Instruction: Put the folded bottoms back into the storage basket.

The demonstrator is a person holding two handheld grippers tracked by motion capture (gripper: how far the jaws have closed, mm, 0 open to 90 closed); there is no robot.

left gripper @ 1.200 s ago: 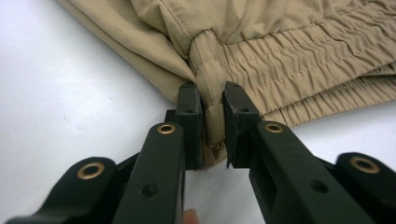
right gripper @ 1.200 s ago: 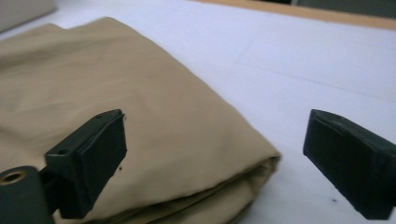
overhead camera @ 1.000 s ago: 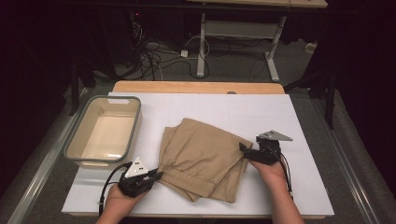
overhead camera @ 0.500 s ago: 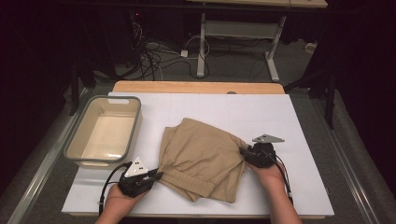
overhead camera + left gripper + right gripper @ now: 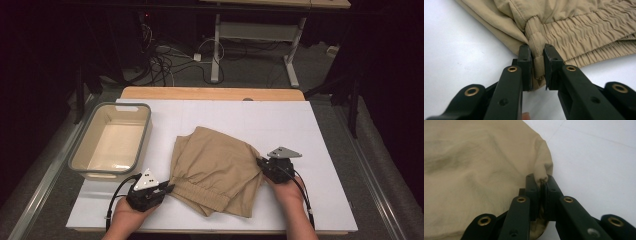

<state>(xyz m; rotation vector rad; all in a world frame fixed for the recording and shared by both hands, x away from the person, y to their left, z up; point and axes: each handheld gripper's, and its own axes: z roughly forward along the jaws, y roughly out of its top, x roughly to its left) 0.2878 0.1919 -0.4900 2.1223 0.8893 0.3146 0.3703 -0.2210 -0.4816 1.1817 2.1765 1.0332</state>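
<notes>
One garment: tan shorts [image 5: 215, 170], folded, mid-table toward the 6 o'clock edge.
Left gripper [image 5: 537, 63]: jaws pinch the elastic waistband [image 5: 584, 30] at the shorts' 8 o'clock corner.
Right gripper [image 5: 541, 185]: jaws closed on a fabric fold at the shorts' 3 o'clock edge.
Bin [image 5: 80, 157]: at the shorts' 9 o'clock.
Table [image 5: 320, 125]: white.

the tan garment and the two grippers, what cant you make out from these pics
- Tan garment: folded, so the high view hides its lower layers and full shape.
- Left gripper: the waistband sits between its jaws; the left gripper view hides how deep the fabric goes.
- Right gripper: its own jaws cover the pinched fold's lower edge.
- Bin: its near wall hides part of the floor inside.
</notes>
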